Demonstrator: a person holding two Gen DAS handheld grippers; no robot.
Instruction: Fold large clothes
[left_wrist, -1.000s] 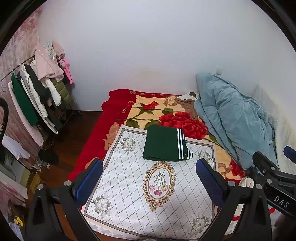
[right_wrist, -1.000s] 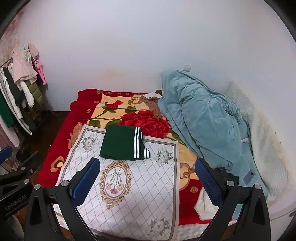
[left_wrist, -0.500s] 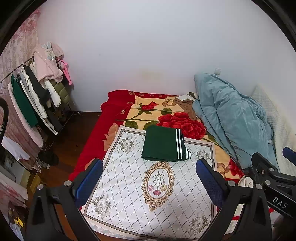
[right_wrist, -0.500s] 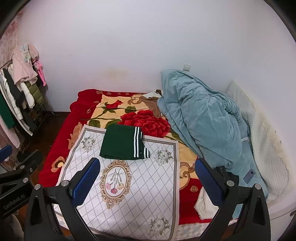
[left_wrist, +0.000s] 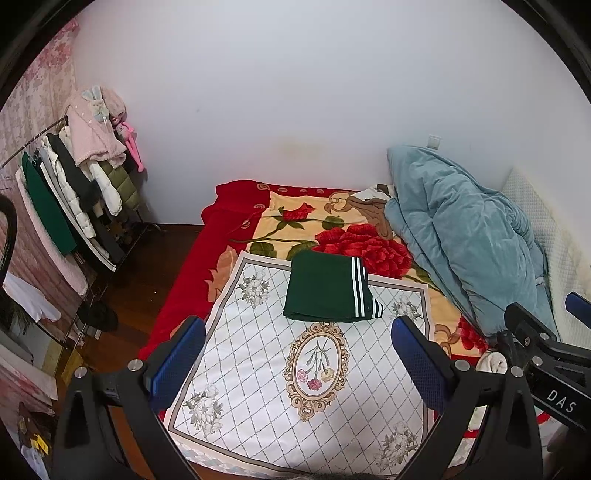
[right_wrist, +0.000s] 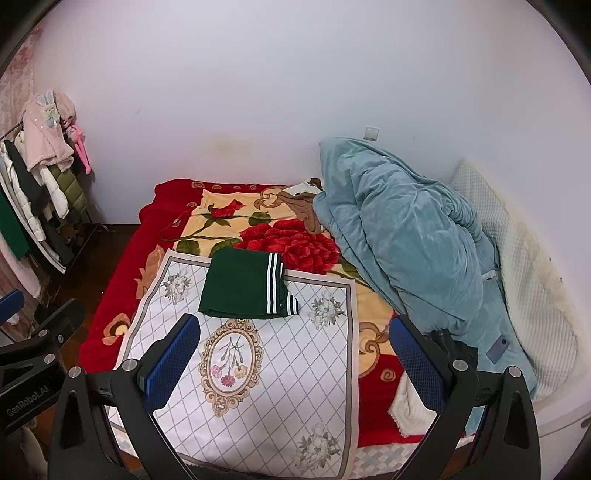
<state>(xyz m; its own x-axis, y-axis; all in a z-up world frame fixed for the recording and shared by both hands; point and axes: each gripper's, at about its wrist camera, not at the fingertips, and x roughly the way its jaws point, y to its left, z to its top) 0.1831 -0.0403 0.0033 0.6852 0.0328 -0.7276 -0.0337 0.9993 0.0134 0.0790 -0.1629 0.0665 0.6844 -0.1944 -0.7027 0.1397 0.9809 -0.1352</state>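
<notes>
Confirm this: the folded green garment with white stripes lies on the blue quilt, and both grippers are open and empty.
Not quite. The folded green garment lies on the white floral cloth, apart from the blue quilt, as the left wrist view shows. The left gripper and right gripper are indeed open and empty.

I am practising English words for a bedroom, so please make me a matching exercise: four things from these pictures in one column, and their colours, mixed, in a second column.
Things:
1. folded garment
2. quilt
3. diamond-pattern cloth
4. gripper pads

Colours:
A. pale blue-green
B. bright blue
C. dark green with white stripes
D. white with grey lines

Pairs: 1-C, 2-A, 3-D, 4-B
</notes>
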